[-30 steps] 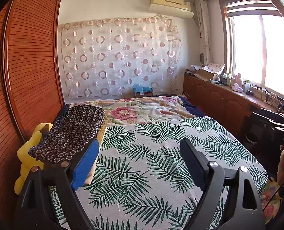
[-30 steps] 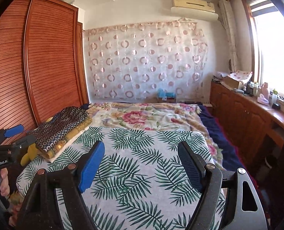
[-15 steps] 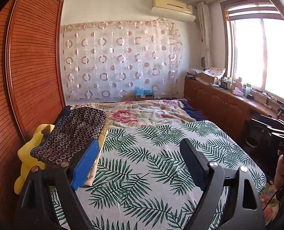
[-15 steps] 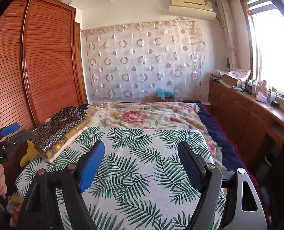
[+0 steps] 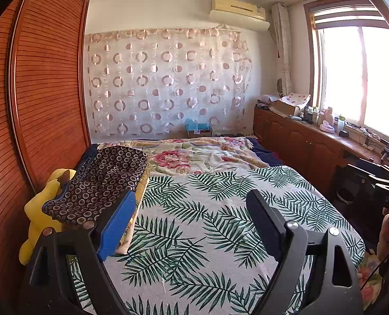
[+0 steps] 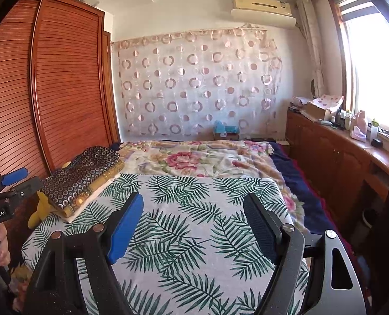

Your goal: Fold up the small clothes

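Bedroom; bed [image 5: 220, 210] under a leaf-print sheet, floral blanket [image 5: 194, 155] beyond it, both soft and lying flat. Slatted wood wardrobe [image 5: 45, 92] along the left wall, with a yellow plush toy [image 5: 37, 215] wedged between it and the bed. Folded clothes [image 5: 102, 183] stacked at the bed's left edge: dark fabric with a ring print on top, yellow and white layers under it. Stack is roughly rectangular, its long axis running away from the cameras toward the circle-print curtain [image 5: 165, 84].

Left gripper [image 5: 189, 223]: fingers wide apart, nothing between them; blue pad left, black ribbed pad right. Stack sits just beyond and left of the blue finger; contact cannot be told.

Right gripper [image 6: 194, 223]: fingers also wide apart, empty, over bare sheet. Stack [image 6: 81, 178] lies well to its left.

Wooden cabinets [image 6: 338, 162] and a bright window [image 6: 378, 73] on the right.
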